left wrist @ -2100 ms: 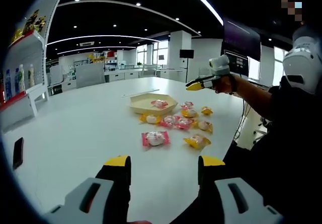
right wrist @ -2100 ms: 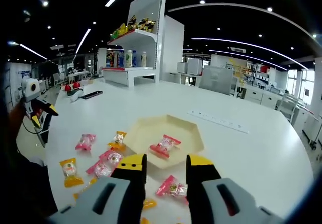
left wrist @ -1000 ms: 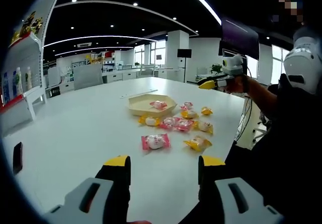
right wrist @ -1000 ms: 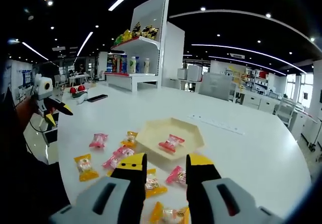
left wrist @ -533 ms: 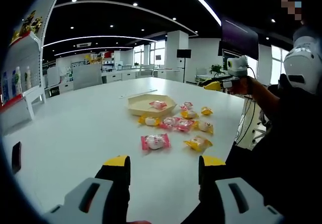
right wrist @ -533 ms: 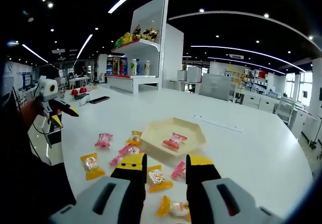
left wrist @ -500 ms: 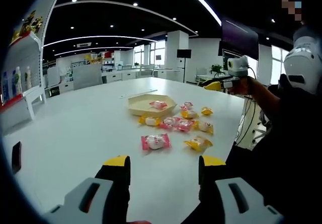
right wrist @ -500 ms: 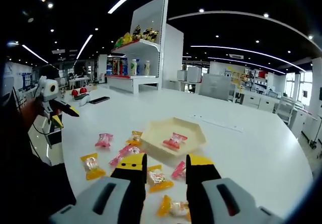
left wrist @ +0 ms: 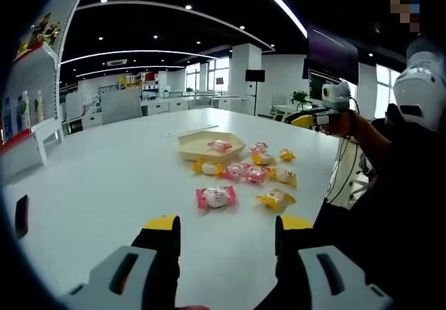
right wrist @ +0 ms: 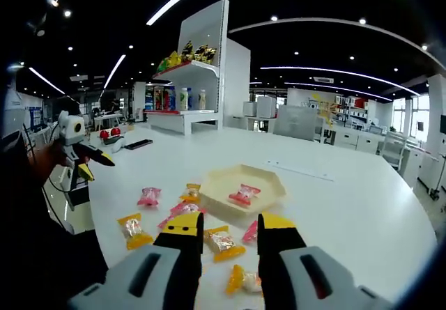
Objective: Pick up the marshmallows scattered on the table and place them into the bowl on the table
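Two yellow-tipped jaws of the left gripper (left wrist: 227, 225) stand released at the bottom of the left gripper view, with bare white counter (left wrist: 104, 177) between them and nothing grasped. Just ahead of them, slightly toward the left jaw, lies a pink-wrapped marshmallow (left wrist: 217, 197); to its right, ahead of the right jaw, lies a yellow-wrapped one (left wrist: 275, 199). Farther on sits a loose cluster of pink and yellow marshmallows (left wrist: 245, 170), and beyond that the shallow cream hexagonal bowl (left wrist: 209, 145) with one pink marshmallow inside (left wrist: 221, 145). Up to the right, above the counter's edge, the right gripper (left wrist: 304, 120) is held in a person's hand (left wrist: 343, 120); from here I cannot tell how its jaws stand.

In the right gripper view that gripper's own jaws (right wrist: 226, 226) stand apart, released and empty, raised over the counter (right wrist: 362, 205). Between and just ahead of the tips lie a yellow-wrapped marshmallow (right wrist: 224, 242) and a pink one (right wrist: 250, 231); another yellow piece (right wrist: 240, 280) lies lower, between the jaws. Left of the left jaw are a yellow piece (right wrist: 135, 230) and, farther off, a pink one (right wrist: 149, 196). Ahead stands the bowl (right wrist: 261, 187) with its pink marshmallow (right wrist: 243, 194). Far left, the left gripper (right wrist: 97, 158) is held off the counter's edge, jaws parted. Beyond, a shelf unit (right wrist: 187, 80) carries bottles and packets.
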### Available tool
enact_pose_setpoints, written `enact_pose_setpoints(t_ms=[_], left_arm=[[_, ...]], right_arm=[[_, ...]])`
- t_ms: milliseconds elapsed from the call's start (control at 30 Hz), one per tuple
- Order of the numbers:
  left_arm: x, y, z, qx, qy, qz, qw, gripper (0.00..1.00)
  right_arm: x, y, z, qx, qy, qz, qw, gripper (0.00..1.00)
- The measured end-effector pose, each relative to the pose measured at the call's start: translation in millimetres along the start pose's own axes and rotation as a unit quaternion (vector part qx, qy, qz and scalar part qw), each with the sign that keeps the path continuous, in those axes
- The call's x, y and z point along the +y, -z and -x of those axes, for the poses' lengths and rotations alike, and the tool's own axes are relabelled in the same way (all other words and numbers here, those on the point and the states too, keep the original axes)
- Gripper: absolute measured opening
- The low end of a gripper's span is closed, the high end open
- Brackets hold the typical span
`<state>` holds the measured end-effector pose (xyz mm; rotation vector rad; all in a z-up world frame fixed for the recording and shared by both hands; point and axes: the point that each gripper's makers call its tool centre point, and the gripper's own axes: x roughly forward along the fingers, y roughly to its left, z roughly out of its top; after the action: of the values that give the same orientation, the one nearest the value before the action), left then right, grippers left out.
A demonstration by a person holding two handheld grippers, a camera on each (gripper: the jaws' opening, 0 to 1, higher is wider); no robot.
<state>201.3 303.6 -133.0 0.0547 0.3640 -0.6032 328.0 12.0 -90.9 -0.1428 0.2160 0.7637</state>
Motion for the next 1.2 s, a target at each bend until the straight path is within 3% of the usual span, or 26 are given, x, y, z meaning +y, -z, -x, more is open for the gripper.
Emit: enact_pose_setpoints(t_ms=[633,933,1200], left_arm=[[0.0,-2.6,-8,-0.006,0.009,-0.001,0.9999,0.55],[1.5,-3.0,-6,-0.009,0.007,-0.002,0.9999,0.55],[3.0,-3.2,-6,-0.009,0.006,-0.003,0.9999,0.55]], right_arm=[[5,7.2,26,-0.010,0.015,0.003,0.9998,0.31],[20,10.2,34,-0.014,0.003,0.005,0.9999,0.31],[21,19.9,43,-0.004,0.011,0.002,0.9999,0.31]])
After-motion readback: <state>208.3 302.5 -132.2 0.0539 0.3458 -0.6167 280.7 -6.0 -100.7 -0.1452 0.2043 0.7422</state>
